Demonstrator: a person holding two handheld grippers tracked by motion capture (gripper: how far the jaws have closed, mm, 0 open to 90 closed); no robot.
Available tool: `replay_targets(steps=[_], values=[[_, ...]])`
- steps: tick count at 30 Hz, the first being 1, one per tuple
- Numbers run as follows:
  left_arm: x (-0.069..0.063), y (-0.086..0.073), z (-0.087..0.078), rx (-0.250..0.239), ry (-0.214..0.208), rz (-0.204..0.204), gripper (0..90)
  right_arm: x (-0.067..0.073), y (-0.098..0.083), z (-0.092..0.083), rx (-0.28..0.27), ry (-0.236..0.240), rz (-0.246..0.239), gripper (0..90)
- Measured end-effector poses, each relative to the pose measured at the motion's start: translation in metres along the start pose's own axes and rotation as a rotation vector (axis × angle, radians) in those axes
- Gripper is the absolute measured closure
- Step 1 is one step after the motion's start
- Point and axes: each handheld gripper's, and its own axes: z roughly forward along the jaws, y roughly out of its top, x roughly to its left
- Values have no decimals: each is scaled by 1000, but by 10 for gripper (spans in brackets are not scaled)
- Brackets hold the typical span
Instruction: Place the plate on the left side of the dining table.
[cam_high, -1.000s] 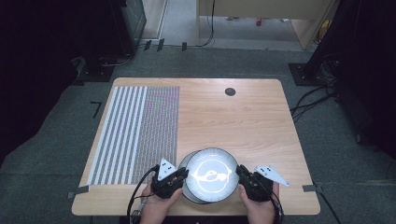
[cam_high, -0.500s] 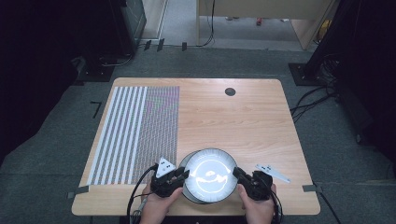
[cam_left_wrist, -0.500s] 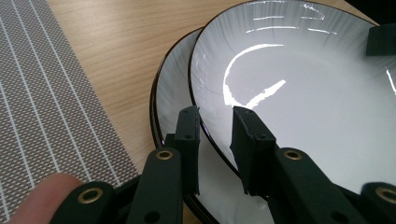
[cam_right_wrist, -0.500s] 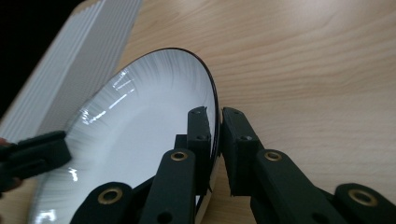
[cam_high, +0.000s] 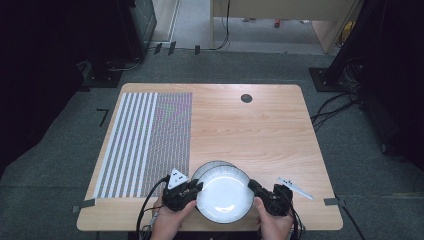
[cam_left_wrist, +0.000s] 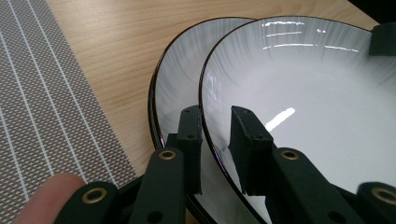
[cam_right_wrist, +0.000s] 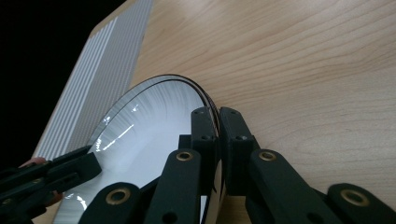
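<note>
High view: two stacked white plates sit at the desk's (cam_high: 260, 125) near edge, right of the striped placemat (cam_high: 145, 140). The upper plate (cam_high: 225, 196) is shifted off the lower plate (cam_high: 205, 168), with the left gripper (cam_high: 194, 186) and right gripper (cam_high: 254, 187) at its opposite rims.

Left gripper view: the jaws straddle the upper plate's dark rim, with a gap showing at the inner pad (cam_left_wrist: 243, 135), so not clamped.

Right gripper view: the jaws have just been closing and now pinch the rim tightly.

Separating the plates seems begun; lifting the upper one clear and setting it down remain.
</note>
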Motion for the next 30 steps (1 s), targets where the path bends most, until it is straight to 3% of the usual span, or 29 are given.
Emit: replay_targets(steps=[5, 7, 12, 23, 30], values=[[2, 1, -2, -4, -20, -18, 759, -2, 0, -1, -17, 27, -2, 852], [7, 2, -4, -13, -54, -49, 760, -1, 0, -3, -39, 49, -13, 849], [11, 2, -6, -11, -104, -76, 733, 1, 0, -6, -87, 77, -30, 845], [10, 1, -2, 12, -70, -72, 779, -3, 3, 1, -22, 44, -38, 855], [8, 1, -1, 10, -51, -68, 792, 1, 5, 2, 12, -4, -121, 856]])
